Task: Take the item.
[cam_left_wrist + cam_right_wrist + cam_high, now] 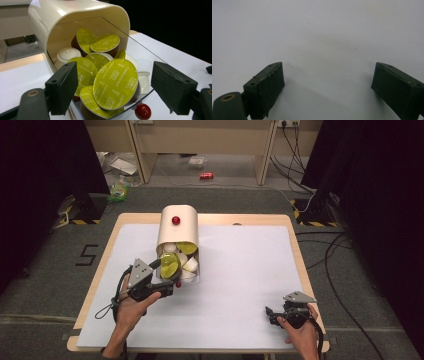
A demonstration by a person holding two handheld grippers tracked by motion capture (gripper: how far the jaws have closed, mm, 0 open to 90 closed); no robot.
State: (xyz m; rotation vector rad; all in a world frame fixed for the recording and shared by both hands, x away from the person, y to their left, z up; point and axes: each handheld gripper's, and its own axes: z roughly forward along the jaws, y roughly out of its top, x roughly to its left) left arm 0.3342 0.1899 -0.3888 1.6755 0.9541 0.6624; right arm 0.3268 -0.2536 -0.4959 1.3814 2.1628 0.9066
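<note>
Where lids [115,83] face out, "CAPPUCCINO" (green foil), cream bin [75,15]

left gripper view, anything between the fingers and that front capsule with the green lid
Nothing visible does. The left gripper is open, its fingers on either side of the front capsule, which sits at the open mouth of the cream container with no door or cover ahead of it.

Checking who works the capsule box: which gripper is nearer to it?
Left. The left gripper sits at the open front of the capsule box, jaws open toward the capsules. The right gripper is far off over the bare white mat.
</note>
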